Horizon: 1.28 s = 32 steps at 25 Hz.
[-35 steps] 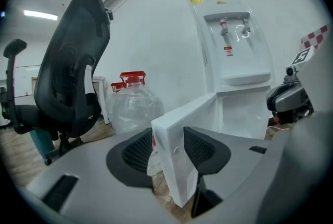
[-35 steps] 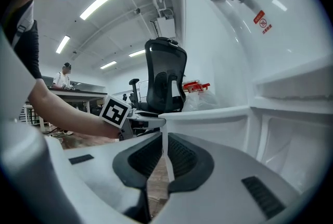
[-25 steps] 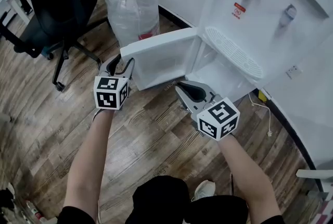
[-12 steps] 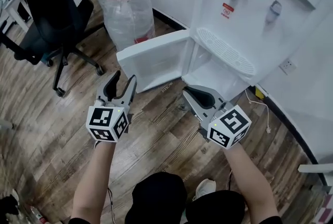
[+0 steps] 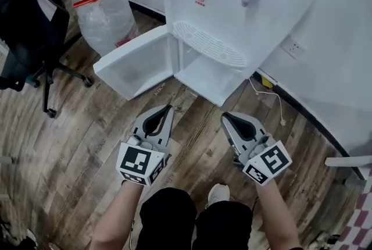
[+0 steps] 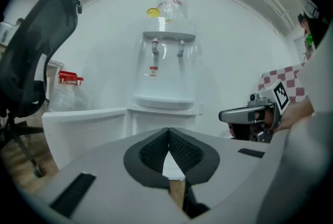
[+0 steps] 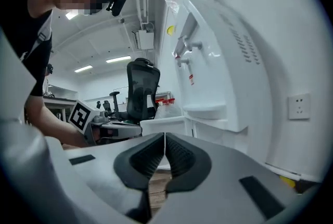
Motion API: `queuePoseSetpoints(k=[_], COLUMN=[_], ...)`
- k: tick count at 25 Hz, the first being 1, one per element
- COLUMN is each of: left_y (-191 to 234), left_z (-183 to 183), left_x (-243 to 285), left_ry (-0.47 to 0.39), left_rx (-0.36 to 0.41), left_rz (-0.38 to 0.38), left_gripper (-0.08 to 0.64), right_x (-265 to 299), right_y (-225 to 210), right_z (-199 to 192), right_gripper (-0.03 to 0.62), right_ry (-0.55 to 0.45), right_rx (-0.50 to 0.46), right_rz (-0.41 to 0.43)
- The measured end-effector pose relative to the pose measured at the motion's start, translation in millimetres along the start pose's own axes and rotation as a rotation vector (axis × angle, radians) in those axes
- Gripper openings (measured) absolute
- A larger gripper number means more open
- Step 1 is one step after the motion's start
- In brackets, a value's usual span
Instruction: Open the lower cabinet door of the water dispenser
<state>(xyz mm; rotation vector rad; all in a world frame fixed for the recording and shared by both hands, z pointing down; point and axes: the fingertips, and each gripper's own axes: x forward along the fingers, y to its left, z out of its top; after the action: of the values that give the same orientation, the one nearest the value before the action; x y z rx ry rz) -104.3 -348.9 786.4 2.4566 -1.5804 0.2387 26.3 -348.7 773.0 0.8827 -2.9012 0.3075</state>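
Observation:
The white water dispenser (image 5: 232,4) stands against the wall, and its lower cabinet door (image 5: 136,63) is swung wide open to the left. The white cabinet inside (image 5: 203,77) shows bare. My left gripper (image 5: 170,107) hangs over the floor in front of the door, apart from it. Its jaws have just closed and are shut with nothing between them (image 6: 168,132). My right gripper (image 5: 224,115) is level with it, in front of the cabinet. It has also closed a little further and is shut and empty (image 7: 164,137). The open door (image 6: 83,124) shows in the left gripper view.
A large clear water bottle (image 5: 104,10) with a red cap stands left of the door. A black office chair (image 5: 26,22) is at the far left. A white cable (image 5: 273,100) lies on the wood floor below a wall socket (image 5: 292,47).
Both grippers have drawn back from the open door toward the person. The left jaws, open before, are now shut. The door stays open.

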Motion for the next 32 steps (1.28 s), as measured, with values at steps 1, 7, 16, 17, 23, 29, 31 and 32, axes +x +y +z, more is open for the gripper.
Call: queuePoseSetpoints(k=[1,7,16,17,23,29,31,32], left_y=[-11.5,-83.9,-161.6,-165.1,-183.5,-178.8,-173.4,-169.9], left_z=[10.4,79.4,246.9,271.0,392.6,462.7,472.9,475.3], left_x=[1.5,-20.9,-115.3,-127.4,-208.5,-273.9,-295.6,-305.6], left_ry=[0.004,0.091,0.185,0.187,0.198,0.137,0.110,0.099], left_rx=[-0.007,-0.061,-0.065,-0.057,-0.035,0.013,0.015,0.010], left_rz=[-0.017,-0.097,-0.166,-0.169,-0.224,-0.237,-0.235,-0.229], left_gripper=[0.014,0.014,0.012,0.012,0.014,0.014,0.012,0.014], right_x=[-10.1,-79.3,-167.1,-173.8,-218.6,-251.5,-258.5,-261.3], right_y=[-1.3,12.7,84.6,97.0,168.3,212.7,230.5,238.9], right_z=[9.3,79.6,253.5,279.0,404.1,470.0,482.6,487.0], right_gripper=[0.028,0.026,0.026,0.026,0.026,0.026,0.026,0.026], right_ry=[0.002,0.046,0.041,0.034,0.025,-0.039,-0.060,-0.063], right_rx=[0.002,0.071,0.221,0.228,0.226,0.257,0.260,0.252], right_rz=[-0.016,-0.120,-0.207,-0.205,-0.226,-0.296,-0.313,-0.320])
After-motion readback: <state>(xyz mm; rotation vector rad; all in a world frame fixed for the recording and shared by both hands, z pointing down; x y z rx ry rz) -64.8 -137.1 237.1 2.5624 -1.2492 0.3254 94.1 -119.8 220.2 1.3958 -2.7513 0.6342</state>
